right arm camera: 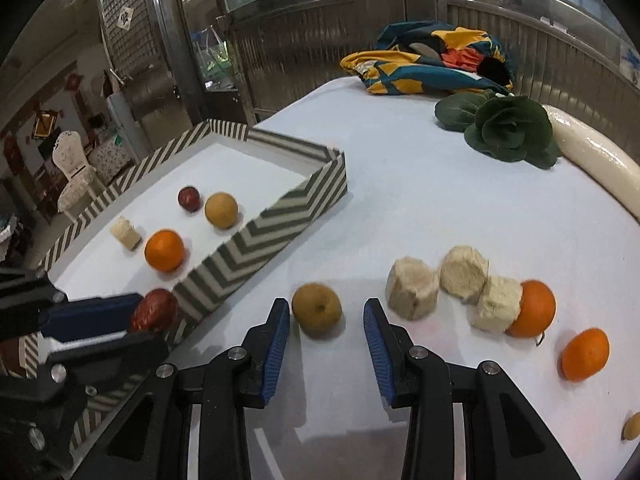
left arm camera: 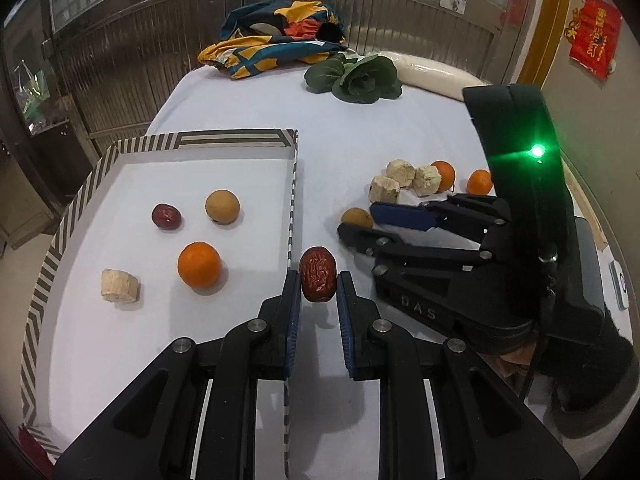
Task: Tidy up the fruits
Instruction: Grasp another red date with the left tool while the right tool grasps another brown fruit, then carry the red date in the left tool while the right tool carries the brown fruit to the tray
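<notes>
My left gripper (left arm camera: 318,280) is shut on a wrinkled red date (left arm camera: 318,275), held just above the right wall of the striped tray (left arm camera: 294,184); the date also shows in the right wrist view (right arm camera: 154,311). The tray holds an orange (left arm camera: 199,265), a tan round fruit (left arm camera: 222,206), a second red date (left arm camera: 166,216) and a pale chunk (left arm camera: 120,285). My right gripper (right arm camera: 326,320) is open, its jaws on either side of a tan round fruit (right arm camera: 317,310) on the table. To its right lie three pale chunks (right arm camera: 412,293) and two oranges (right arm camera: 534,308).
At the table's far end lie a leafy green vegetable (right arm camera: 512,128), a long white radish (right arm camera: 596,160) and a colourful cloth bundle (right arm camera: 432,58). A small tan fruit (right arm camera: 632,426) sits at the right edge. Metal shutters stand behind the table.
</notes>
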`<state>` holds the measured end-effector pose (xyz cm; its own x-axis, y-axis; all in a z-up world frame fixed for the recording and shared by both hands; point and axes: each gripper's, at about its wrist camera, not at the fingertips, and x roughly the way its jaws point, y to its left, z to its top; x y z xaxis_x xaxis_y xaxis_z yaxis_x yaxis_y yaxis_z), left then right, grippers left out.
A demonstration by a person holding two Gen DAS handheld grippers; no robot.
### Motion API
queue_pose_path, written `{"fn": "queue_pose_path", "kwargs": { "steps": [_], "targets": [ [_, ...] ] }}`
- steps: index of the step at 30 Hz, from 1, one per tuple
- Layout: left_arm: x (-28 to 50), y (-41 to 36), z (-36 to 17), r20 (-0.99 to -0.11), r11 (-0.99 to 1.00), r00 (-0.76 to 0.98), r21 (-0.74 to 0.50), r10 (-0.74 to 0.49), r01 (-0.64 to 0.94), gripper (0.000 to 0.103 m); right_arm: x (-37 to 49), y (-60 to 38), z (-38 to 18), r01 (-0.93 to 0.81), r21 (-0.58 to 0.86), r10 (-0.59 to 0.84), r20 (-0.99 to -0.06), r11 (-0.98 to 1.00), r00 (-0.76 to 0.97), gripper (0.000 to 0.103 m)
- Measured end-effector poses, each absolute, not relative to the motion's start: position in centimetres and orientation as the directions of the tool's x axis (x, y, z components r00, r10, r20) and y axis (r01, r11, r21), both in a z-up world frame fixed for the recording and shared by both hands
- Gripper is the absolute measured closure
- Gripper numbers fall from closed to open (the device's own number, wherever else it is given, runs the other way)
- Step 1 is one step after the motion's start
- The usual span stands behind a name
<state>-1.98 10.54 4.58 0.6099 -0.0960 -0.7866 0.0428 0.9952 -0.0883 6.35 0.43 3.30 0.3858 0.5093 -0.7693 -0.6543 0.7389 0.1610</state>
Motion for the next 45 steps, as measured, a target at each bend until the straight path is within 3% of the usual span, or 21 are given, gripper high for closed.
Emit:
{"fn": "queue_pose_path", "kwargs": {
  "steps": [23,45],
  "targets": [
    [-4.1,9.3,5.8,-0.745,0.999,0.665,-0.028,-0.047,0.04,0.086,-0.6,-8.0,7.7,-0.499,0.224,0.502,-0.676,0.837,0.539,0.079],
    [-5.5,12.9,6.7,-0.713,0.999,0.701,-0.023,0.013,-0.042,0.086,-2.7,-3.4,9.4,-0.577,0.201,0.544,-0.662,0.792,0.516,0.079]
  ]
}}
